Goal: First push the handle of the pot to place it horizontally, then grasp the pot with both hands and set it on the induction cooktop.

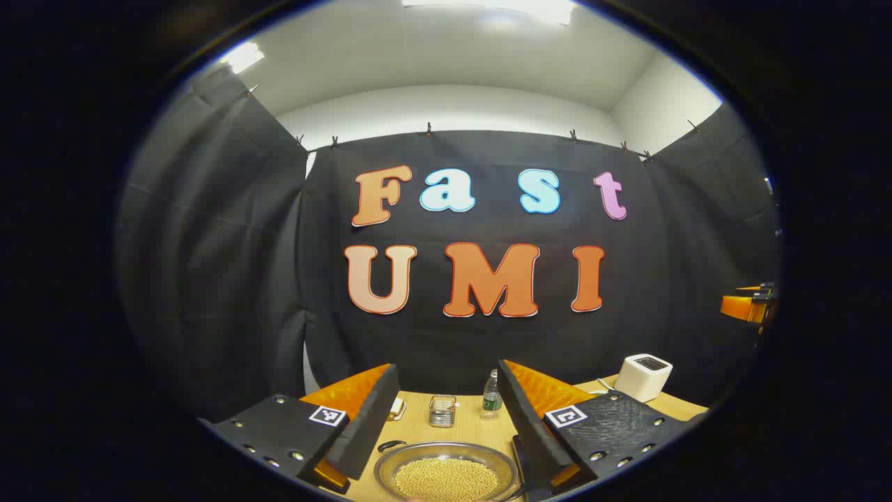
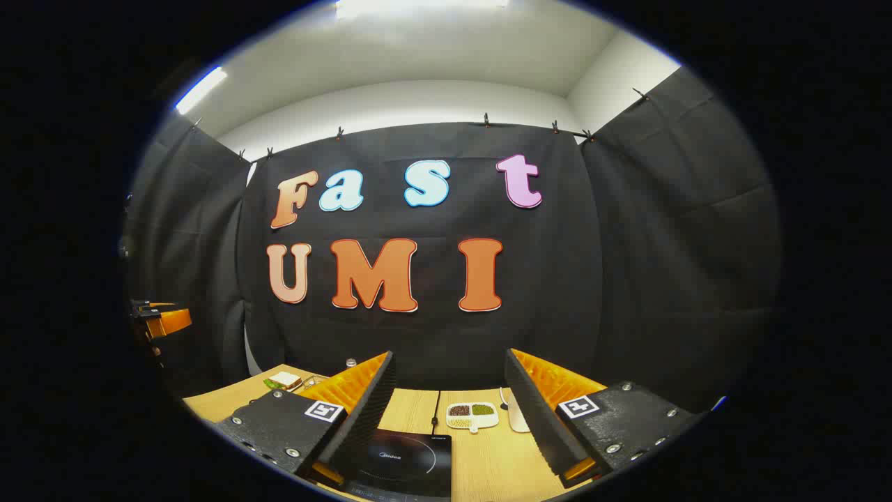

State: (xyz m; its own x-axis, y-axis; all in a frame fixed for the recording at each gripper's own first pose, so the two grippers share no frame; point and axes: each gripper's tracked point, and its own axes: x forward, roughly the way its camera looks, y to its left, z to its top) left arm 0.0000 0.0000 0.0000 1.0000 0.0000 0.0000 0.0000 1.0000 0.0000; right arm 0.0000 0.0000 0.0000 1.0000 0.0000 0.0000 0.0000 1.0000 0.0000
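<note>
The light wooden table (image 1: 481, 422) runs across the bottom of both views, backed by the black cloth wall. In the left gripper view, the round metal pot filled with small yellow beans (image 1: 446, 474) sits at the near edge of the table, directly below and between the fingers of the left gripper (image 1: 446, 418), which are spread wide and touch nothing. A short dark handle (image 1: 391, 445) sticks out from the pot's far-left rim. Bare tabletop lies between the pot and the small things at the far edge: a small wire-and-glass container (image 1: 442, 410), a clear plastic bottle with a green label (image 1: 492, 396) just right of it, and a white box-shaped appliance (image 1: 642, 376) well off to the far right.

In the right gripper view, the flat black induction cooktop (image 2: 401, 464) lies at the near edge, under the left finger of the right gripper (image 2: 446, 418), whose fingers are likewise spread wide with nothing between them. Open wood stretches beyond the cooktop to a white divided dish of dark and green beans (image 2: 472, 415) at the far middle. A small white plate with food (image 2: 283, 380) sits far left. The other gripper's orange body (image 2: 164, 321) shows at the left edge, well apart.
</note>
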